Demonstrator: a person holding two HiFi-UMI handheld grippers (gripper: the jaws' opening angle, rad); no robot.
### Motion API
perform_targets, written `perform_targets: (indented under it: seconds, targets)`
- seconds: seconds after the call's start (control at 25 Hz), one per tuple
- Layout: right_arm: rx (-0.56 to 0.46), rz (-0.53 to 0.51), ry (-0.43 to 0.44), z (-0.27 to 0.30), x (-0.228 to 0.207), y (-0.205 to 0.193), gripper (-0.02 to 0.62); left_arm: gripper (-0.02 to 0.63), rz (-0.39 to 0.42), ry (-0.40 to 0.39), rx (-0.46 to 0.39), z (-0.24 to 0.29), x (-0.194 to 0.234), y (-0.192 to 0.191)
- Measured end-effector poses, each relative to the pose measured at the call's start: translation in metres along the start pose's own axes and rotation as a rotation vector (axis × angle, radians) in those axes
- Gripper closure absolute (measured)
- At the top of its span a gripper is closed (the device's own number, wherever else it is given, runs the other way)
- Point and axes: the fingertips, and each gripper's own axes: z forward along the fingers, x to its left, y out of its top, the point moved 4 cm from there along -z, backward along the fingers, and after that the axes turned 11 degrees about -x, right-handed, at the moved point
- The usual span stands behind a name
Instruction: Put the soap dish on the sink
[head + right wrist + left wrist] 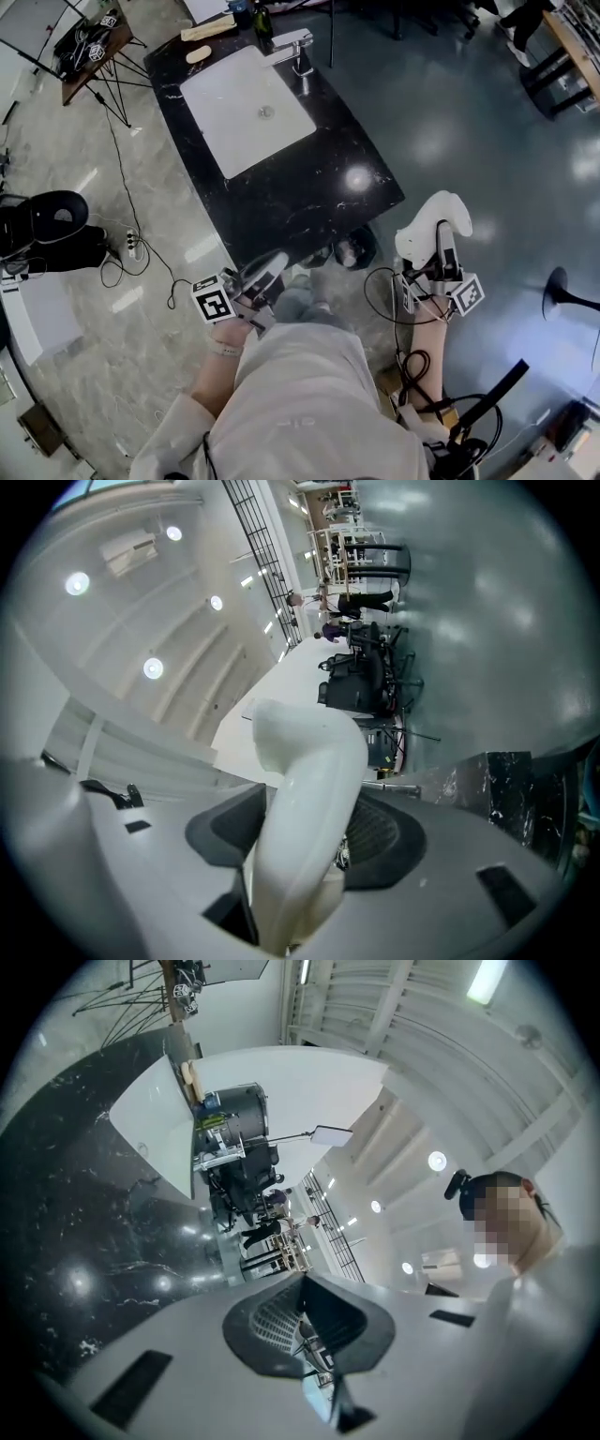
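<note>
The soap dish (431, 223) is white and curved, and my right gripper (441, 251) is shut on it, holding it off the front right corner of the black marble counter (309, 187). In the right gripper view the soap dish (309, 789) rises between the dark pads (384, 841), with a corner of the counter (511, 789) at the right. The white sink basin (248, 108) is set in the counter's far half, with a chrome faucet (295, 47) behind it. My left gripper (267, 270) hangs at the counter's front edge, shut and holding nothing. The left gripper view shows the basin (155, 1133) ahead.
A tan soap bar (199, 53) and a dark bottle (263, 19) stand at the back of the counter. A tripod (103, 80) and a black chair (47, 225) are at the left, with cables (141, 262) on the floor. A black stand (562, 295) is at the right.
</note>
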Motion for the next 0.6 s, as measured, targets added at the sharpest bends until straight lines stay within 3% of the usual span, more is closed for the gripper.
perform_targets:
  seconds: [0.32,0.6]
  targets:
    - [0.152,-0.035,-0.164,0.101,-0.081,-0.047,0.333,0.600,-0.039,0.107,-0.108,-0.009,0.057,0.035]
    - [0.274,-0.101,-0.386,0.153,-0.153,-0.092,0.333,0.600,-0.071,0.161,-0.195,-0.024,0.085,0.048]
